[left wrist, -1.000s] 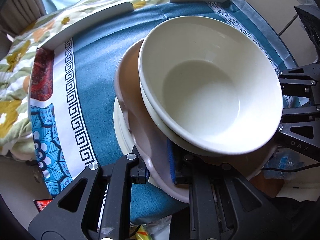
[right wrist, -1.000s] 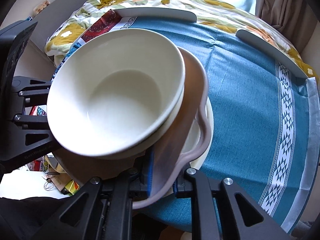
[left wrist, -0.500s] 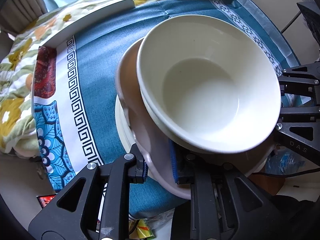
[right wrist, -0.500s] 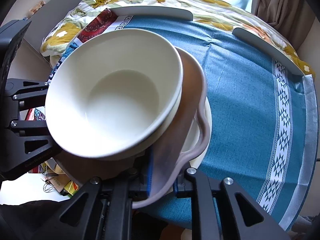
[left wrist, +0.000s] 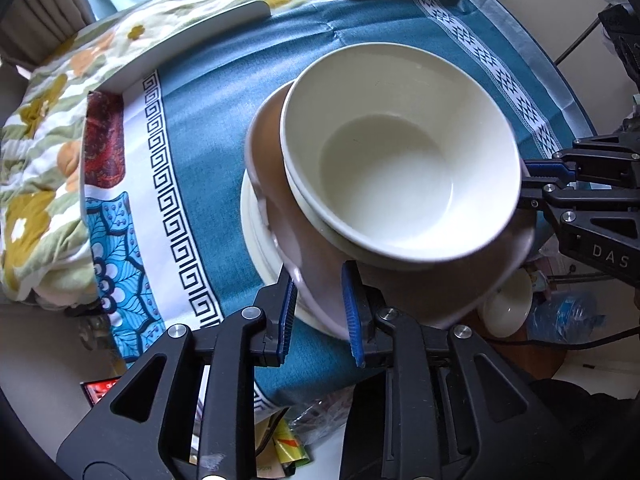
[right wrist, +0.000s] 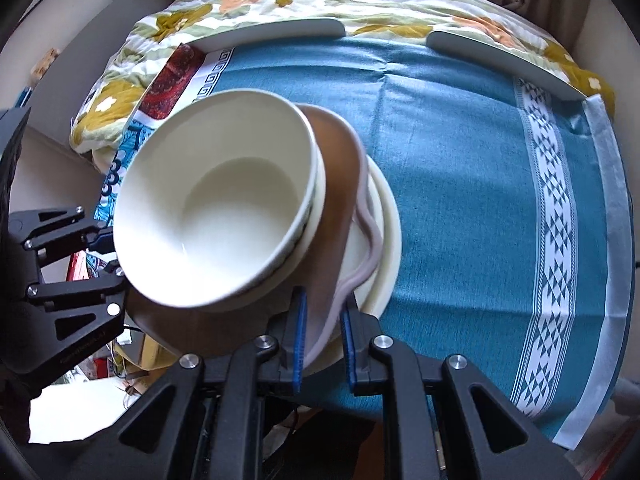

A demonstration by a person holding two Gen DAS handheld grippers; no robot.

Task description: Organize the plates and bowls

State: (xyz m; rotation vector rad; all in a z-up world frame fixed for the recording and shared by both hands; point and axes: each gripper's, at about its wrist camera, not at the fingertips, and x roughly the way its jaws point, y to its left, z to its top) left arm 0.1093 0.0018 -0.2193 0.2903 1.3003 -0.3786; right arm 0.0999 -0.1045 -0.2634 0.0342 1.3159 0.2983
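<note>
Here we see a white bowl (left wrist: pixel 400 176) nested in another bowl on the wavy pink plate (left wrist: pixel 296 236), itself atop a cream plate (right wrist: pixel 386 240) on the blue tablecloth (right wrist: pixel 460 160). Our left gripper (left wrist: pixel 318 312) has just loosened from the pink plate's rim; our right gripper (right wrist: pixel 322 340) is clamped on that rim.

The white bowl (left wrist: pixel 400 160) hides most of the pink plate (left wrist: pixel 276 184) beneath.
</note>
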